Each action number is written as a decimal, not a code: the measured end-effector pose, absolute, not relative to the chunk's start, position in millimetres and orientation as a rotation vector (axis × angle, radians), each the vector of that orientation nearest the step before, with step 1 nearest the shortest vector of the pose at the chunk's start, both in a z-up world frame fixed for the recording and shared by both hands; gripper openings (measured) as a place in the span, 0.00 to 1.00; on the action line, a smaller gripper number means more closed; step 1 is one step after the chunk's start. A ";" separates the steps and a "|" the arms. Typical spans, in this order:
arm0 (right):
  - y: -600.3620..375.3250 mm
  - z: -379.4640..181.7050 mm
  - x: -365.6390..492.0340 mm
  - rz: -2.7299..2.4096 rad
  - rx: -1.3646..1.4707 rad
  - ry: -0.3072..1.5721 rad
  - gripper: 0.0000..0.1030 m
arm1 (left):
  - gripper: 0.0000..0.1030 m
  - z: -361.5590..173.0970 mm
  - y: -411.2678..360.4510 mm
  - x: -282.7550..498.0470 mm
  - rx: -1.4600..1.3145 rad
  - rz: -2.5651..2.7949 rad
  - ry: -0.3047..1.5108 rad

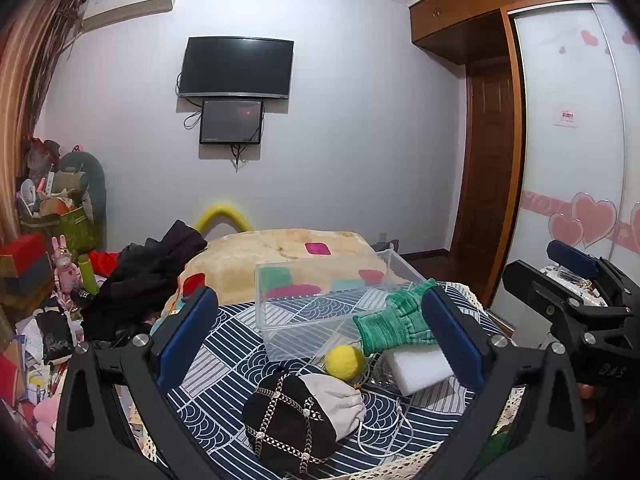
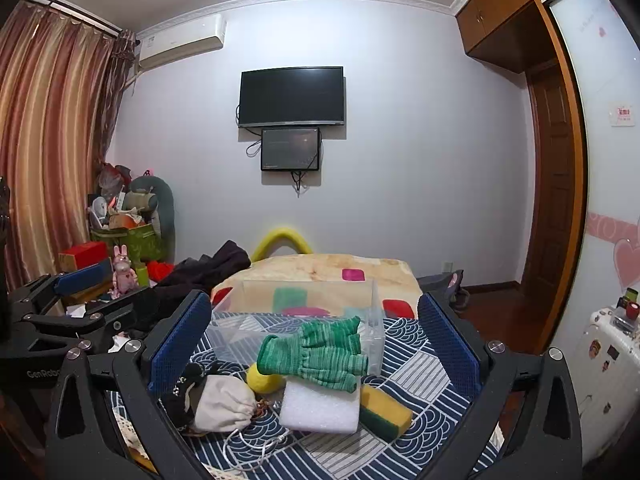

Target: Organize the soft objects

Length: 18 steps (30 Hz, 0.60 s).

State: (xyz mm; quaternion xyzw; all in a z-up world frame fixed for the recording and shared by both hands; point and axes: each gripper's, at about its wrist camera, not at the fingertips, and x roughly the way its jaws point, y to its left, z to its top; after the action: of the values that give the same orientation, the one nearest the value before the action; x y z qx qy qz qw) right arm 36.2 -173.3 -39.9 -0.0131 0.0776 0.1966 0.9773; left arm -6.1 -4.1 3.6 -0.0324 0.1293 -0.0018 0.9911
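Note:
Soft objects lie on a blue patterned cloth (image 2: 420, 376): a green knit glove (image 2: 316, 350) draped over a white foam block (image 2: 320, 410), a yellow ball (image 2: 262, 378), a yellow-green sponge (image 2: 386, 408), a white drawstring pouch (image 2: 224, 404) and a black chain-patterned pouch (image 1: 288, 420). A clear plastic box (image 2: 296, 320) stands empty behind them. My left gripper (image 1: 320, 336) is open above the near side of the pile. My right gripper (image 2: 316, 348) is open, framing the glove and foam. The glove (image 1: 394, 322), ball (image 1: 344, 362) and box (image 1: 320, 304) show in the left wrist view too.
A beige blanket (image 2: 320, 272) with coloured patches covers the bed behind the box. Dark clothes (image 1: 148, 272) are piled at the left. Clutter and boxes (image 2: 120, 236) stand by the curtain. A wardrobe (image 1: 572, 140) and door are at the right. A white cord (image 2: 248, 452) trails from the white pouch.

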 end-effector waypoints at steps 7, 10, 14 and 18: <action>-173.5 -40.4 36.3 0.396 -0.030 0.154 1.00 | 1.00 3.7 -5.7 -6.9 -0.063 -0.006 0.257; -173.4 -40.5 35.4 0.400 -0.029 0.155 1.00 | 1.00 3.4 -5.5 -6.9 -0.063 -0.008 0.256; -172.5 -39.9 34.3 0.404 -0.030 0.155 1.00 | 1.00 3.3 -4.4 -8.1 -0.065 -0.010 0.256; -171.8 -40.0 34.4 0.402 -0.029 0.155 1.00 | 1.00 2.6 -4.3 -7.6 -0.065 -0.018 0.257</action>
State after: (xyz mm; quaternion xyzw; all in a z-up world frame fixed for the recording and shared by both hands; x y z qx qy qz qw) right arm 34.4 -171.8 -40.0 -0.0145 0.0769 0.1992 0.9768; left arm -7.6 -4.3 2.6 -0.0322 0.1283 -0.0091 0.9912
